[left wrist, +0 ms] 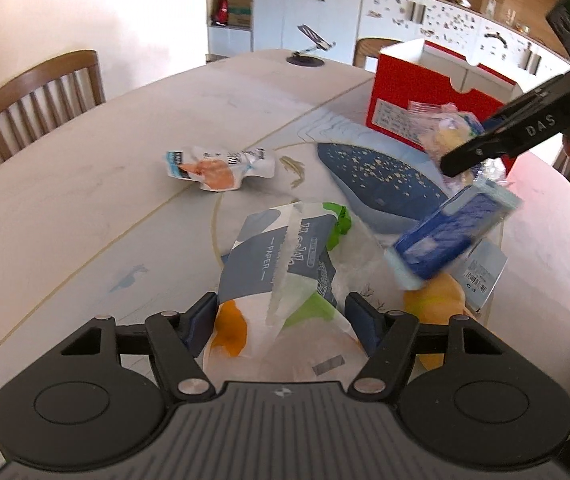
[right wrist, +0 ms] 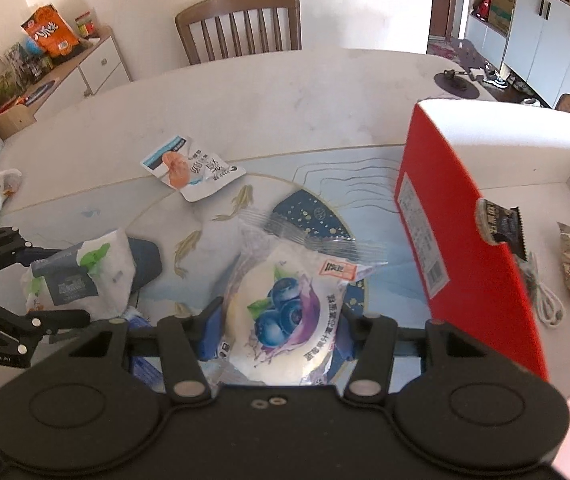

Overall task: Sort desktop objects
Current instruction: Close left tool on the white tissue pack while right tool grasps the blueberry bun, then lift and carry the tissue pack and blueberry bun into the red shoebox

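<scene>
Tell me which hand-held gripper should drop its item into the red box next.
Right, probably. The right hand-held gripper already holds the blueberry bun packet with the open red box immediately beside it. The left hand-held gripper holds the tissue pack farther from the box.

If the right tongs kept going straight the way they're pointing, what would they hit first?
Probably the printed blue table mat, with the right tongs shut on the blueberry-print snack packet. Beyond lies bare table; depth is unclear.

White walls; wooden chair [right wrist: 241, 26] behind pale table [right wrist: 285, 92]; white cabinets [left wrist: 305, 16] along far wall
</scene>
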Tool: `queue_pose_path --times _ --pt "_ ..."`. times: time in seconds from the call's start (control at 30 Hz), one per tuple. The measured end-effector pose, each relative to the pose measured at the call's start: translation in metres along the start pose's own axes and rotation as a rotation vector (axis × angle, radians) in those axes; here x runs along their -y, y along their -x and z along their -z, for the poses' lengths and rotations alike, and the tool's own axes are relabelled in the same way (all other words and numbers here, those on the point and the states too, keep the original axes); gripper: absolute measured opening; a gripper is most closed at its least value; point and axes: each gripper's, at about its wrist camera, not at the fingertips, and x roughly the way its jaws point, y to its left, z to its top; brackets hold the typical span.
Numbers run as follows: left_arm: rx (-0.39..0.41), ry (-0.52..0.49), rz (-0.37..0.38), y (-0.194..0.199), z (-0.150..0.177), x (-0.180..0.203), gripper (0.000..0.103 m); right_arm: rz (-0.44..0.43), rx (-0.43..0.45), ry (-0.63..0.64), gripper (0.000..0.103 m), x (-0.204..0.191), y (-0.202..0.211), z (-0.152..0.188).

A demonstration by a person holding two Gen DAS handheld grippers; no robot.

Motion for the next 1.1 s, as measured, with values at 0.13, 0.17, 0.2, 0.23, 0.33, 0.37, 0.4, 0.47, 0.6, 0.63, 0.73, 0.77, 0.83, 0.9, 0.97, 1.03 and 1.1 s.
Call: queue_pose_path --times 0.13,0.17,0.2,0.23,0.33,0.37,0.4,0.47,0.6,0.63,0.73,0.77,0.83,0.9,0.97,1.03,1.1 --pt "0.014 0.016 -0.025 0.015 0.001 0.003 0.069 -0.002 0.02 -0.01 0.053 0.004 0.014 0.005" --pt "0.021 0.018 -0.031 0.019 0.0 0.005 0.069 -0.004 0.024 -0.013 0.053 0.004 0.016 0.005" --pt "0.026 0.022 -0.035 0.022 -0.001 0.006 0.069 -0.006 0.029 -0.014 0.053 0.005 0.019 0.007" --pt "0.031 0.03 -0.038 0.026 -0.002 0.009 0.069 -0.007 0.034 -0.016 0.053 0.005 0.023 0.008" --pt "0.048 0.06 -0.051 0.038 -0.004 0.017 0.069 -0.017 0.047 -0.016 0.053 0.005 0.034 0.012" --pt "0.052 0.067 -0.054 0.042 -0.005 0.02 0.069 -0.021 0.052 -0.015 0.053 0.005 0.038 0.013" --pt "0.055 0.073 -0.059 0.045 -0.007 0.024 0.069 -0.024 0.055 -0.015 0.053 0.004 0.041 0.015" --pt "0.062 0.08 -0.069 0.052 -0.009 0.032 0.069 -0.031 0.061 -0.015 0.053 0.005 0.048 0.018" --pt "0.074 0.09 -0.083 0.062 -0.013 0.048 0.069 -0.046 0.079 -0.016 0.053 0.006 0.062 0.024" --pt "0.074 0.095 -0.089 0.063 -0.014 0.051 0.069 -0.047 0.083 -0.018 0.053 0.006 0.065 0.026" --pt "0.077 0.111 -0.103 0.068 -0.019 0.061 0.069 -0.05 0.091 -0.017 0.053 0.009 0.073 0.029" --pt "0.079 0.116 -0.105 0.07 -0.02 0.065 0.069 -0.052 0.095 -0.017 0.053 0.009 0.075 0.03" --pt "0.088 0.119 -0.108 0.074 -0.024 0.072 0.069 -0.053 0.1 -0.017 0.053 0.011 0.08 0.032" --pt "0.096 0.118 -0.112 0.078 -0.029 0.079 0.069 -0.055 0.107 -0.02 0.053 0.014 0.084 0.033" --pt "0.104 0.115 -0.114 0.082 -0.034 0.086 0.069 -0.056 0.113 -0.027 0.053 0.018 0.088 0.034" --pt "0.112 0.116 -0.111 0.084 -0.039 0.092 0.069 -0.057 0.121 -0.031 0.053 0.022 0.092 0.035" --pt "0.124 0.112 -0.109 0.087 -0.045 0.1 0.069 -0.059 0.128 -0.036 0.053 0.026 0.097 0.036"
